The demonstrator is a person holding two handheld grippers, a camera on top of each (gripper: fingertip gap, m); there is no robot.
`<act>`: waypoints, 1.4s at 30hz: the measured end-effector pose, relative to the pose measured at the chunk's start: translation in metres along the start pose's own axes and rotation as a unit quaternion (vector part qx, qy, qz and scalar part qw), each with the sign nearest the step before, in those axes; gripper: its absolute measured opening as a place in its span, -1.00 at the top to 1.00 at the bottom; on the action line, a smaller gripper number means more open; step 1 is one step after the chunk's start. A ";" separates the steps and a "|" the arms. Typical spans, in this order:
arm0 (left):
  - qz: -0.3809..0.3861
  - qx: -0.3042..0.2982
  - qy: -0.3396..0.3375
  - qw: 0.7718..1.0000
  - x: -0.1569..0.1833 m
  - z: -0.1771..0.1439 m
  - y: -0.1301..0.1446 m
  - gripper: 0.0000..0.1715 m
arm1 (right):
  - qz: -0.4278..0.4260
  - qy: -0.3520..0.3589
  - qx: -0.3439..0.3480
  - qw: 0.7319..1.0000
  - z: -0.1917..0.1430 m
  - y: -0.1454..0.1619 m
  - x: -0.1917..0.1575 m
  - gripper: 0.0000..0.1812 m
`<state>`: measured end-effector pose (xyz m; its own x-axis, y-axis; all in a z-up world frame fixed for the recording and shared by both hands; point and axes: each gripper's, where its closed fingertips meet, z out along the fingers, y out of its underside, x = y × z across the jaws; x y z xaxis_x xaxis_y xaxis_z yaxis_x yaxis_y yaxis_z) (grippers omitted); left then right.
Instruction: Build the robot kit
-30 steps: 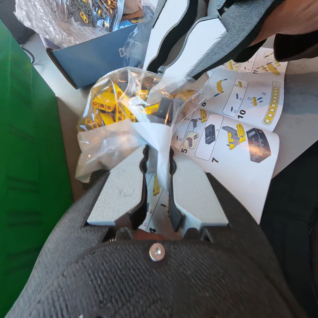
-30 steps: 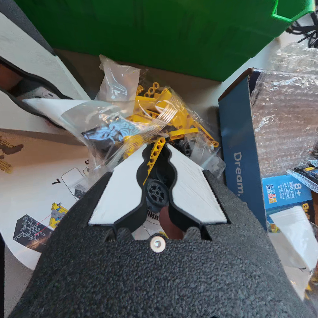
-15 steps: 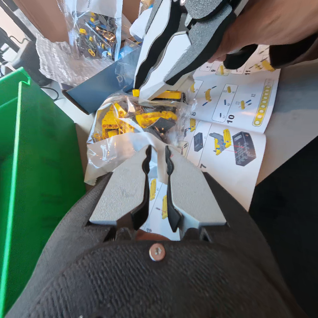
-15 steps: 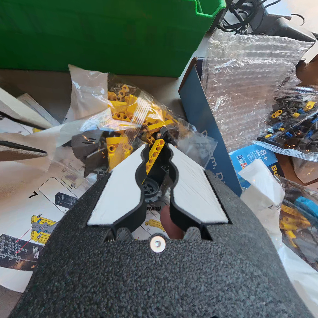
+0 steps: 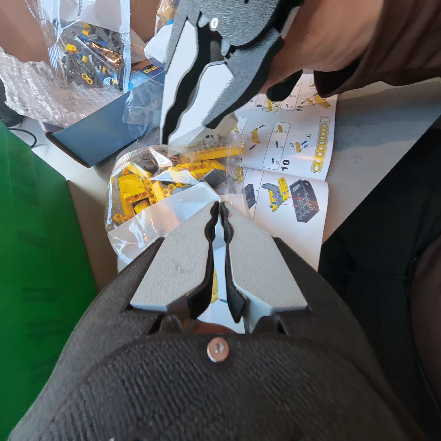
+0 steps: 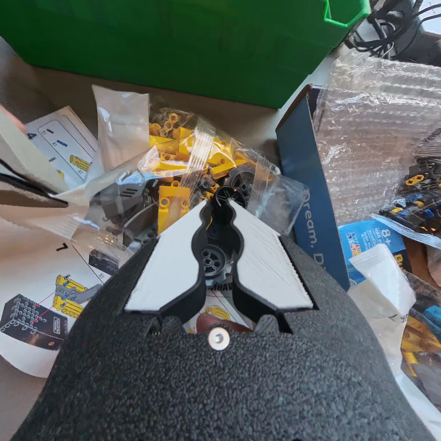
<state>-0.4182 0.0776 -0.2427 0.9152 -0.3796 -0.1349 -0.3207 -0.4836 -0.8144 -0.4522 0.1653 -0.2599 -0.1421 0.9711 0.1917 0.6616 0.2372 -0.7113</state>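
A clear plastic bag of yellow and dark building parts [image 5: 152,188] lies between a green bin and an open instruction sheet [image 5: 293,191]. My left gripper [image 5: 219,205] is shut on the bag's near white flap. My right gripper [image 6: 217,202] comes from the opposite side. Its jaws are nearly closed on the bag's plastic [image 6: 186,152], with a black wheel [image 6: 226,196] at the tips and a grey wheel hub between the pads. In the left wrist view the right gripper [image 5: 167,139] reaches down onto the bag's far end, held by a hand.
The green bin [image 6: 167,47] stands close behind the bag. A dark blue box [image 6: 307,191] holds bubble wrap [image 6: 372,133] and another bag of dark parts [image 6: 417,191]. A white packet [image 6: 381,281] and black cables [image 6: 393,28] lie at the right.
My left gripper's jaws have closed fully on the bag's flap. The right gripper has shifted along the bag, so a black wheel instead of a yellow beam sits at its tips.
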 end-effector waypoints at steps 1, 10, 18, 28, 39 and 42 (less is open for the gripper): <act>-0.004 0.001 0.006 1.000 0.001 0.000 -0.001 0.99 | 0.011 -0.004 0.004 1.000 0.001 -0.004 0.001 0.88; -0.111 0.034 -0.076 0.990 -0.046 -0.021 -0.009 0.11 | -0.009 -0.041 -0.008 0.999 0.008 -0.009 -0.012 0.89; -0.081 -0.090 -0.067 0.990 -0.034 0.016 0.046 -0.33 | -0.021 -0.059 0.061 0.996 0.002 -0.027 -0.023 0.85; -0.080 -0.069 -0.047 0.993 -0.034 0.019 0.049 -0.07 | -0.064 0.007 0.005 0.998 0.019 -0.028 -0.012 0.74; -0.070 -0.062 -0.026 0.995 -0.028 0.016 0.050 0.01 | -0.135 -0.151 0.036 0.979 0.001 -0.026 -0.055 1.00; -0.056 -0.060 -0.021 0.996 -0.026 0.016 0.049 0.03 | -0.155 -0.142 0.019 0.978 0.000 -0.014 -0.054 1.00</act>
<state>-0.4541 0.0767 -0.2880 0.9554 -0.2860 -0.0736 -0.2414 -0.6125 -0.7527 -0.4535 0.1098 -0.2604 -0.5328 0.8196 0.2106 0.5272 0.5162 -0.6750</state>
